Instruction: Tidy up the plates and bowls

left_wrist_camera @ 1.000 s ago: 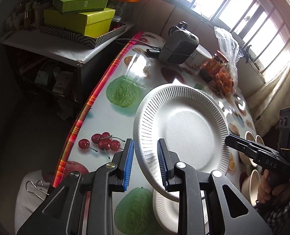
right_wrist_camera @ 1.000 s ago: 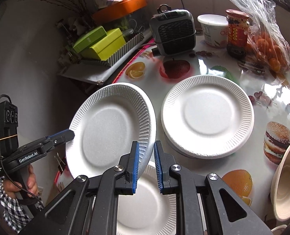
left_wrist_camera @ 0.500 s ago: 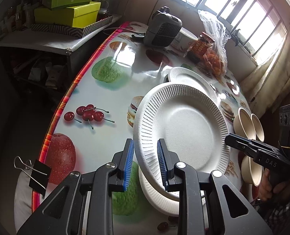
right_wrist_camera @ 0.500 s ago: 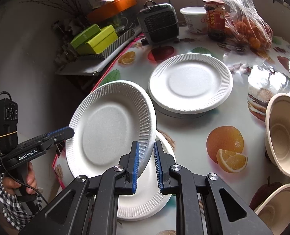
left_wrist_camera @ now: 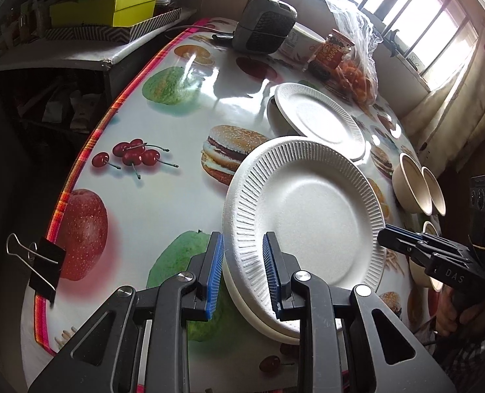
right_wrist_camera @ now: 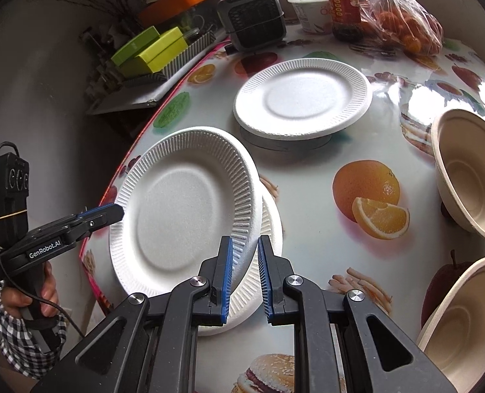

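Note:
A white paper plate hangs tilted, gripped at opposite rims. My left gripper is shut on its near rim, and its tip shows in the right wrist view as the left gripper. My right gripper is shut on the other rim and shows as the right gripper in the left wrist view. Just beneath lies a second plate on the table. A third plate rests further back on a low round base. Beige bowls stand on the right.
At the far end of the table are a grey heater, a white tub, a red-labelled jar and a bag of oranges. Green boxes sit on a side shelf. A binder clip grips the table's left edge.
Both grippers have carried the held plate toward the table's near end and lower, closer over the plate lying there. Both grips look the same.

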`<state>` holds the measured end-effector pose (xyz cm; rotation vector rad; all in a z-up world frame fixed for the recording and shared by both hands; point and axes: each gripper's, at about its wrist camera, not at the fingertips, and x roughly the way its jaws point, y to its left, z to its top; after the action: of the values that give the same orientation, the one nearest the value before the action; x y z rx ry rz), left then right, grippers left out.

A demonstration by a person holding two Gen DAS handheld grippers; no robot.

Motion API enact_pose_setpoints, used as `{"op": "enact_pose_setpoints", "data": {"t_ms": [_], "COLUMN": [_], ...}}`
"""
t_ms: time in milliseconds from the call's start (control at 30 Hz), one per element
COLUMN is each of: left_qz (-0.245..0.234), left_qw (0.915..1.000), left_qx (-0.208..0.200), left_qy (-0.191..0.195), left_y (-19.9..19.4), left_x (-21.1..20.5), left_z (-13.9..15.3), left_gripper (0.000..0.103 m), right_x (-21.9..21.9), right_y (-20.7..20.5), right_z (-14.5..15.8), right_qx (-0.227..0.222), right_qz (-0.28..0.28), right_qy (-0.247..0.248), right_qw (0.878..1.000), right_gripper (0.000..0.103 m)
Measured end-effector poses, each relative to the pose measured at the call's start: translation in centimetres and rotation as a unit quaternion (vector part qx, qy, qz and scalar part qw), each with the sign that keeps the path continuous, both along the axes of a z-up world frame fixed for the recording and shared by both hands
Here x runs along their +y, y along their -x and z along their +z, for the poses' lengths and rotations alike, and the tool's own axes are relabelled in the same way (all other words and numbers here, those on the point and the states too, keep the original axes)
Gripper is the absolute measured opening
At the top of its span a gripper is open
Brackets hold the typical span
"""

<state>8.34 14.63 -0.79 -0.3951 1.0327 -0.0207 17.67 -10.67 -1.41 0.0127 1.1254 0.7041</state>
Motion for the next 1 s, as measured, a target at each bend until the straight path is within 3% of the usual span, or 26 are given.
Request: {"op": "enact_pose_setpoints", "data": {"t_ms": [1000], "left_qz": [-0.006], "left_qw": [0.9995], "left_qx": [0.03], "left_qy": [-0.009], "left_y": [0.0], "left_x": [-0.8], "left_z": [-1.8], "left_gripper": [0.026], "right_x": [0.3], "right_y": [0.6], "right_z": [-2.0], "right_qx": [0.001], "right_qz": [0.004], "right_qy": [0.035], "right_qw": [0.999], "right_gripper": [0.017]}}
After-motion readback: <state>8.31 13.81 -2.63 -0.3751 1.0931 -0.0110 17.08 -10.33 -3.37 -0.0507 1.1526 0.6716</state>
